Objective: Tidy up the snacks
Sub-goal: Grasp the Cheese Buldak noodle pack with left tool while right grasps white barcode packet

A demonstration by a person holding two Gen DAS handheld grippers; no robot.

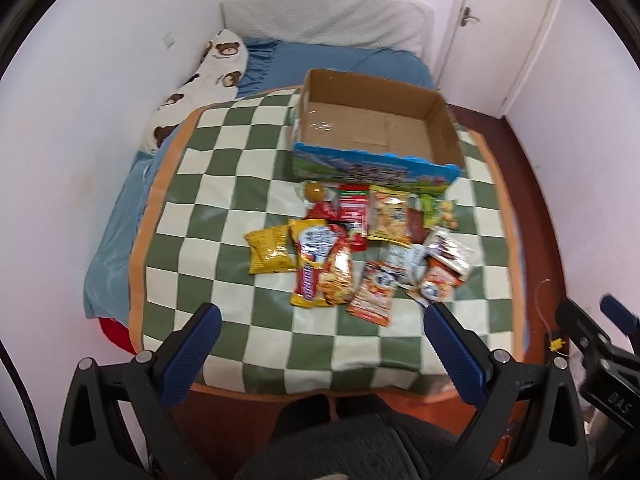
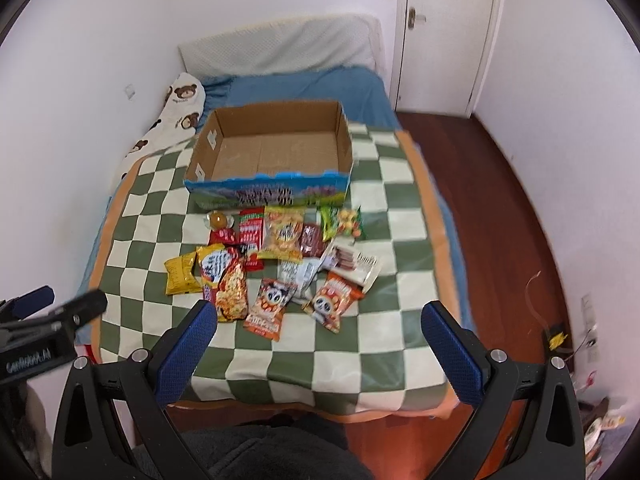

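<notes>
You are at the start: both your left gripper (image 1: pixel 322 320) and right gripper (image 2: pixel 320 316) hang spread and empty, the snack packets (image 2: pixel 276 264) piled on the checkered blanket (image 2: pixel 320 364) near the empty cardboard box (image 2: pixel 276 152). Next, pinch 1 near packet.

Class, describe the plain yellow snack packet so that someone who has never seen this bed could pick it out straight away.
Start at the open cardboard box on the checked cloth; the snack pile lies just in front of it. The yellow packet sits at the pile's far left edge. Unlike its red and orange neighbours, it is almost wholly yellow.
</notes>
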